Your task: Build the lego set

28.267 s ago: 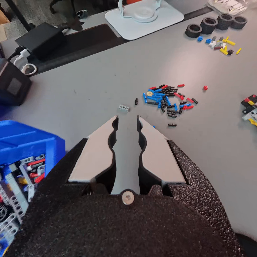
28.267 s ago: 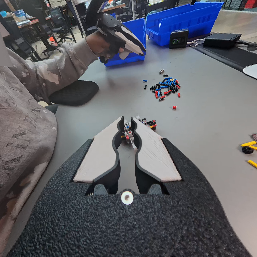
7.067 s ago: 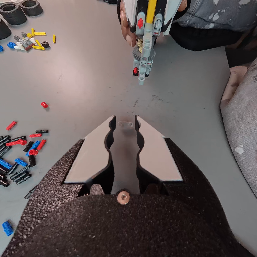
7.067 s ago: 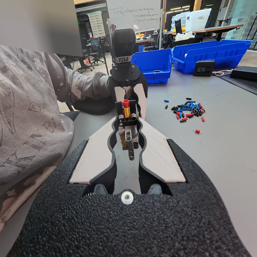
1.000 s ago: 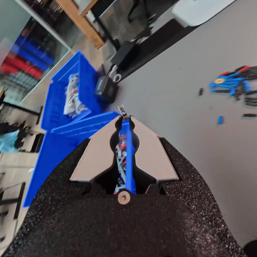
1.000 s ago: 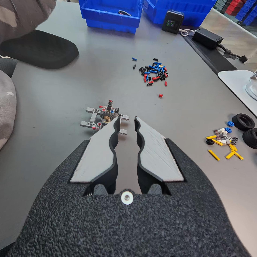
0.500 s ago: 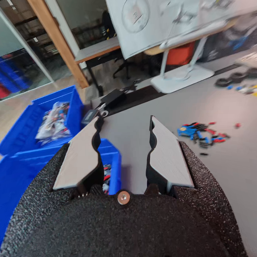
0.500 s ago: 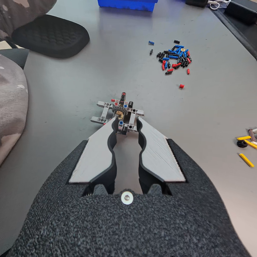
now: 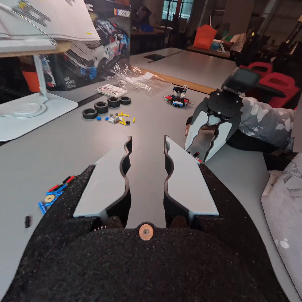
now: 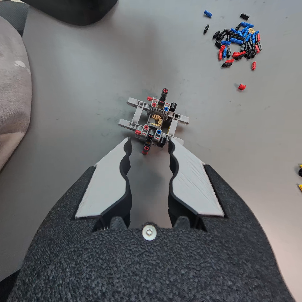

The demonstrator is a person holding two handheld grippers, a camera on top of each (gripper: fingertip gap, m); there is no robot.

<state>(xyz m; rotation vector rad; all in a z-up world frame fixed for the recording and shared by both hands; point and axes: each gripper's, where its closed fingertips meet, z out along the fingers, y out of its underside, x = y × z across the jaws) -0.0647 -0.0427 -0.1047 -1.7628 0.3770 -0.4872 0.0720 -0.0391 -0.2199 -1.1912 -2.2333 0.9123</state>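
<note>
**Gear frame on the tabletop, both grippers released**

Over the grey tabletop (image 9: pixel 101 147), in the left wrist view, the left gripper (image 9: pixel 147 138) hangs with its fingers spread and nothing between them. Four black tyres (image 9: pixel 106 105) sit far left beside a scatter of yellow and blue bits (image 9: pixel 117 118); a second small build (image 9: pixel 178 98) stands farther back. The right gripper (image 9: pixel 195 156) points down at the tabletop, fingers apart, with only a red tip of the frame showing between them.

Under the right wrist view, the frame (image 10: pixel 154 121) lies flat on the tabletop just beyond the spread fingers (image 10: pixel 188 163), untouched. It is grey holed beams around a dark ring gear and tan bevel gears, with red, blue and black pins sticking out. A pile of pins (image 10: pixel 238 42) lies well apart, upper right.

I judge the frame light, hard and smooth, so it may skid or twist under a pinch. Its pins and gears could pop loose; the parallel grey beams look the safest hold, not the protruding axle ends.
</note>
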